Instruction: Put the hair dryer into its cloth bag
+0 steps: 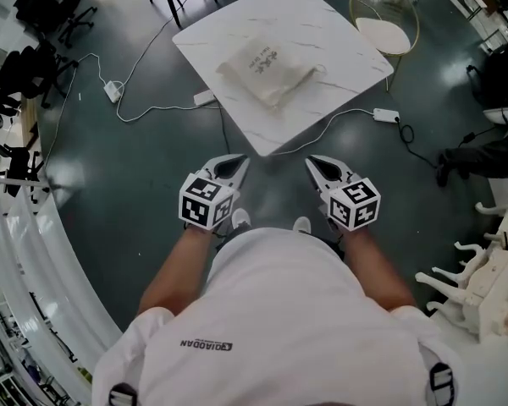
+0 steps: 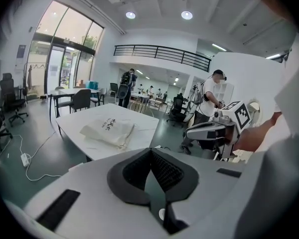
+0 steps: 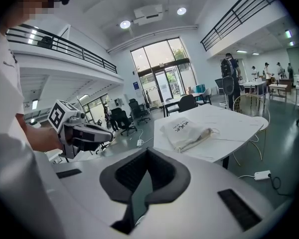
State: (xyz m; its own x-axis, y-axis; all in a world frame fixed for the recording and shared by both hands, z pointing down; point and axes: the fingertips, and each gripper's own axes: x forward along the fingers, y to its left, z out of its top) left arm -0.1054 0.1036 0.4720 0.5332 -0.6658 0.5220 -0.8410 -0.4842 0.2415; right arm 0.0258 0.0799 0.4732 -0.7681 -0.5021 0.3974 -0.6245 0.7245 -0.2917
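A person in a white shirt stands on a dark grey-green floor, just short of a square white table with a marble-look top, and holds a gripper in each hand at waist height. The left gripper and the right gripper sit side by side, apart from each other, each carrying a cube with black-and-white square markers at its rear and each pointing forward and slightly down toward the near corner of the table. In the left gripper view its dark padded jaws are pressed together with nothing between them, and the right gripper view shows the same for the right one: jaws together and empty. Neither gripper touches the table. The cream cloth bag with dark printed characters lies near the middle of the tabletop, well apart from both grippers; it looks plump and creased, with its drawstring end turned toward the table's right side, and what is in it cannot be seen. Beyond the far right corner of the table stands a round gold wire chair with a white seat cushion. A white power strip lies on the floor to the right of the table with its cable trailing under the tabletop, and a second white plug block lies on the floor to the left.
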